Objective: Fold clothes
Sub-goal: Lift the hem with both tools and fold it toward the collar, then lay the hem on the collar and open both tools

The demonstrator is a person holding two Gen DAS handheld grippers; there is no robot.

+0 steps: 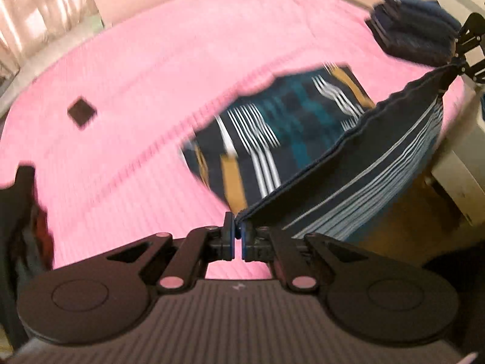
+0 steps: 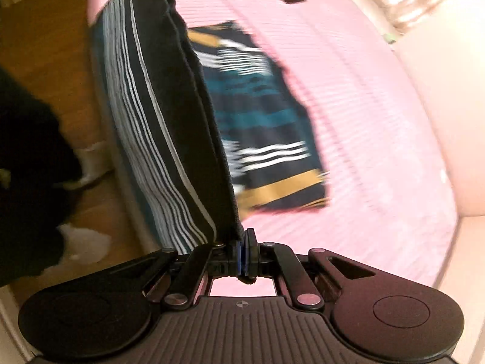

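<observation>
Both jaws clamp tight: our left gripper (image 1: 238, 236) and our right gripper (image 2: 246, 253) each pinch a corner of the dark navy striped garment (image 1: 303, 115), stretching its hem taut between us while the rest lies on the pink ribbed bedspread (image 1: 151, 75).

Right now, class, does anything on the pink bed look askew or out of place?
Nothing is damaged or spilled. The striped garment lies crooked on the pink bedspread, one edge held taut between the left gripper and right gripper. A small dark square sits alone, unidentifiable.
</observation>
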